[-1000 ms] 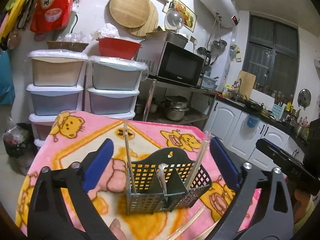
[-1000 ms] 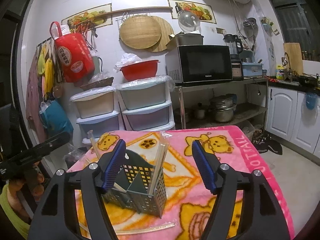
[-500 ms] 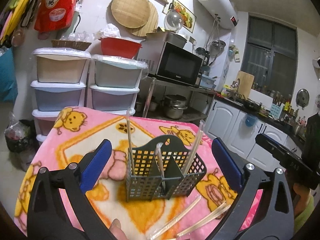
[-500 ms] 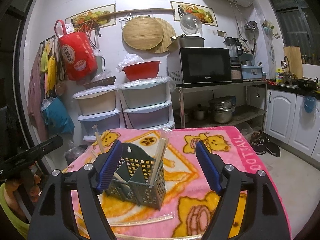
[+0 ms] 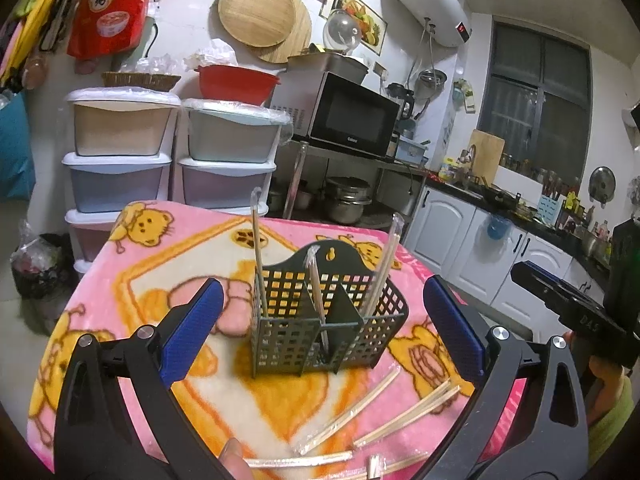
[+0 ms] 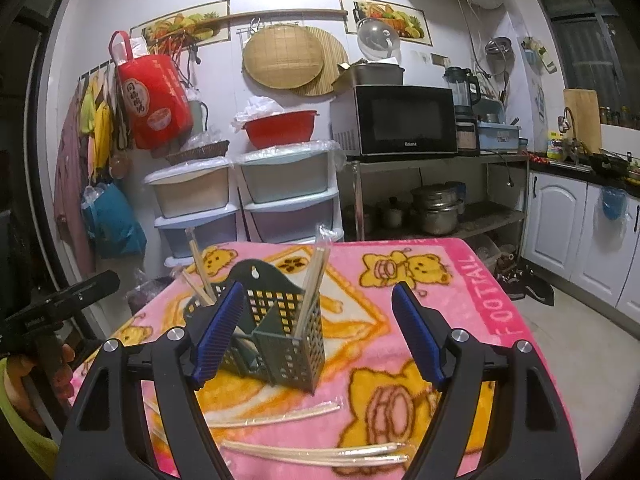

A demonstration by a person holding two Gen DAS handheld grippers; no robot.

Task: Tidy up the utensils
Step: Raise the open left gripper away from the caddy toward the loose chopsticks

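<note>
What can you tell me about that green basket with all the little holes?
The dark green plastic utensil basket stands upright on the pink teddy-bear blanket. Its walls are grids of square holes, its solid back rises to a curved top with a hanging hole, and dividers split it into compartments. Plastic-wrapped wooden chopsticks lean inside. Neither gripper touches it.

A home kitchen is shown: a microwave [image 6: 404,120] is set on a metal rack, pots [image 6: 436,208] are stored beneath, white cabinets [image 6: 560,216] line the counter, and a water heater [image 5: 430,2] is wall-mounted.
</note>
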